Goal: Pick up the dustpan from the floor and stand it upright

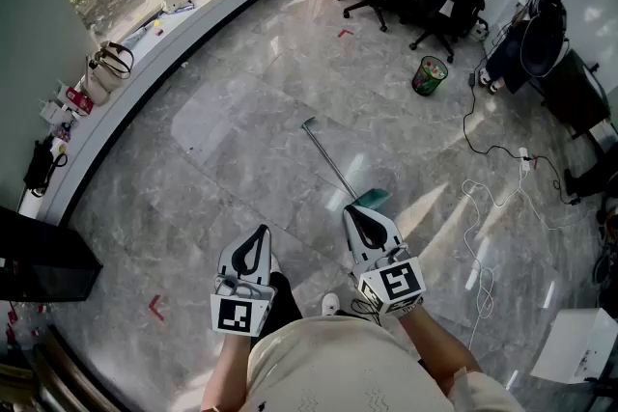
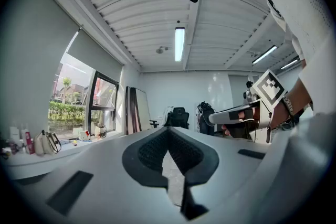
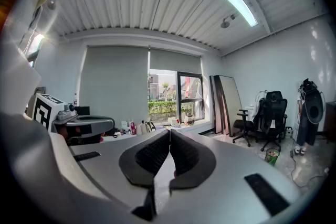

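Right gripper (image 1: 355, 219) is hovering w/ jaws pressed together, nothing btwn them, tip just short of the dustpan (image 1: 336, 167). Left gripper (image 1: 259, 241) is likewise closed & empty, held beside it. Dustpan is lying flat on the floor (image 1: 241, 111), handle (image 1: 323, 148) running away from the person, teal pan end (image 1: 373, 199) nearest. Prob. still approaching: jaws need opening first, then going low & taking the handle near the pan end, so it's pivoting up w/o swinging.
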{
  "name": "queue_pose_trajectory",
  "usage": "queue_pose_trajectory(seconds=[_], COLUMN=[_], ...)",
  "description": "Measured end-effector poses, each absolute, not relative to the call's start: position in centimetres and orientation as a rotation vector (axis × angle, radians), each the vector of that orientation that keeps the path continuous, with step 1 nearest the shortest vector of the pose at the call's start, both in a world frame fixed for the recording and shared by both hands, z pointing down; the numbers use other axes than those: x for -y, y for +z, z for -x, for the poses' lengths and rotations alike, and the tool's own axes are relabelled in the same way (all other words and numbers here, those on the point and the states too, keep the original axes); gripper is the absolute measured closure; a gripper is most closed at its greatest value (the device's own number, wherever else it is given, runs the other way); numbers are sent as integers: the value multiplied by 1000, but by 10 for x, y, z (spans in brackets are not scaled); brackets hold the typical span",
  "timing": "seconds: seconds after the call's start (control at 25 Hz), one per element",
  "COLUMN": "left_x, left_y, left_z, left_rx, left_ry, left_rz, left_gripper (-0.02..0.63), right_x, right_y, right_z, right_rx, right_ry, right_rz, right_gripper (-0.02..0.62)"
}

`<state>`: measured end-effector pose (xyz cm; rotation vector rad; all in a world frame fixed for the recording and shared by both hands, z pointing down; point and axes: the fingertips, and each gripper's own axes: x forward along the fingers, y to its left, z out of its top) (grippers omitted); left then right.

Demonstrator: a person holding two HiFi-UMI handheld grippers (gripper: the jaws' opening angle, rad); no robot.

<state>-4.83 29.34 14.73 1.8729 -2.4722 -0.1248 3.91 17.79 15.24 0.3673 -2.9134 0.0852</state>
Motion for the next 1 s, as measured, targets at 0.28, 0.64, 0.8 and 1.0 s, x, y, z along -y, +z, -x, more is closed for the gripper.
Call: queue_pose_trajectory(seconds=[0.28,0.64,0.8,1.0], left_x=[-258,-149,-80,5], left_y=[148,156,171,182], left_z=[184,278,325,368], left_rx=[2359,2243,2229,2198], left_ry=[-86,-29,-29,-59], left_rz=[-2028,-2143,-2110,-2179], left_gripper=[595,595,595,595], right_x=[-151,-57,16,99], right_y=[149,174,204,245], right_z=[94,182,228,288], right_rx=[2929,2842,2746,2619], right_ry=[73,111,145,174], right_rz=[-455,-543,-548,-408], right_gripper=[578,578,578,578])
